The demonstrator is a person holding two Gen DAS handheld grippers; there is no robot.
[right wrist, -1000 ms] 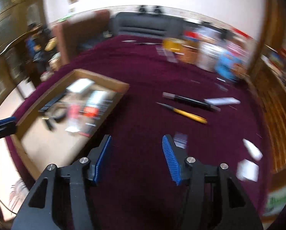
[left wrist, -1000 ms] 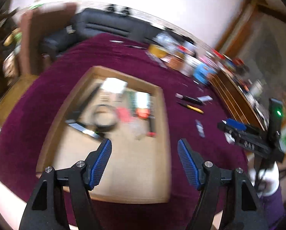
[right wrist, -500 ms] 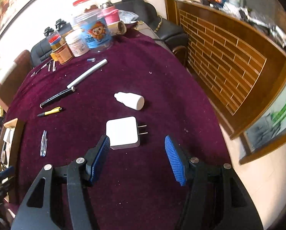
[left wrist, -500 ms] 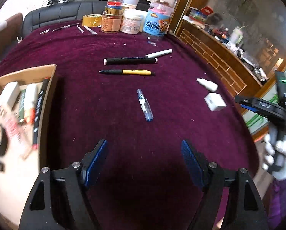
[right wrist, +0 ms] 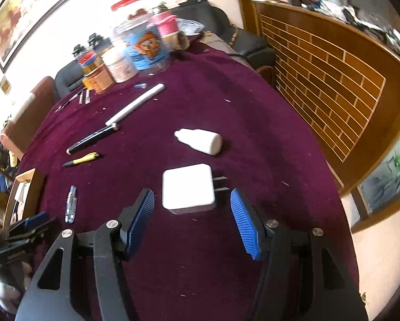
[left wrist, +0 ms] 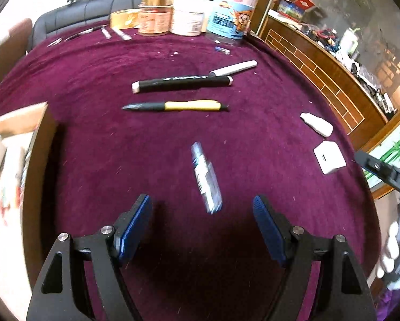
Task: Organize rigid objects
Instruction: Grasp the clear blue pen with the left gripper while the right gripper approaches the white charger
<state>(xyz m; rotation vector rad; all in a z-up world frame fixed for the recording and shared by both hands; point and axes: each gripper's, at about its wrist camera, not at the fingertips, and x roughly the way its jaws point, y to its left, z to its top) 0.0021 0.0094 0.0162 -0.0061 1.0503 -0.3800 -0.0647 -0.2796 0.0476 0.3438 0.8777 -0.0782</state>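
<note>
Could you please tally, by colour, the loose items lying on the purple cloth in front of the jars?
White: 3 (charger, small bottle, marker)
Black: 1 (marker)
Yellow and black: 1 (pen)
Clear: 1 (pen)
Total: 6

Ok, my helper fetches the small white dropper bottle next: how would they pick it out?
On the maroon tablecloth, look toward the edge near the brick-patterned wooden counter. The dropper bottle lies on its side just beyond the square white charger; unlike the flat charger, it is rounded with a tapered nozzle.
</note>
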